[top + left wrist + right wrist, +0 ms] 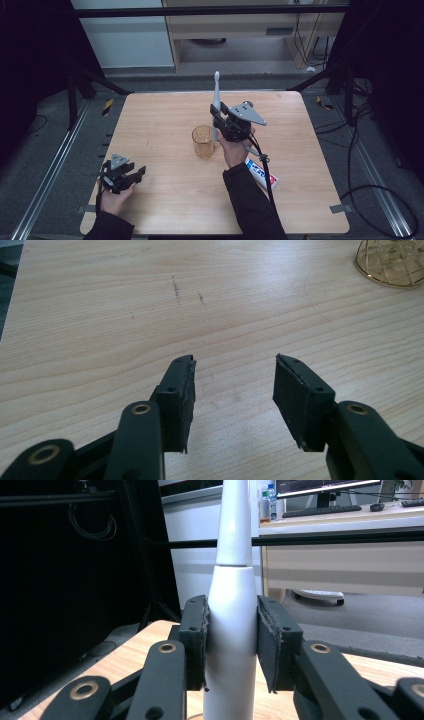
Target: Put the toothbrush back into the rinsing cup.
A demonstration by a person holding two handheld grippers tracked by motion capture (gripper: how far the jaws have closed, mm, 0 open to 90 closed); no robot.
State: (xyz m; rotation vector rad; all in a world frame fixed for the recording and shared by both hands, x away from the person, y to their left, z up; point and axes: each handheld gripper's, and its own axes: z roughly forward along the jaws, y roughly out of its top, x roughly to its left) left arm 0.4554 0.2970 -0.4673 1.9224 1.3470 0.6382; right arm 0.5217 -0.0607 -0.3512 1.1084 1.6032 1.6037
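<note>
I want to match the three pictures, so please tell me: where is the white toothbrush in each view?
High view: the toothbrush stands upright near the centre, by the glass, held in the right gripper.
Right gripper view: centre, clamped between the fingers.
Left gripper view: the open left gripper faces bare wood, with the glass at top right.
Shared landmark: the wooden table.

The high view looked forward and down over the whole table. The left gripper view skimmed it closely, probably sharing its amber glass.
</note>
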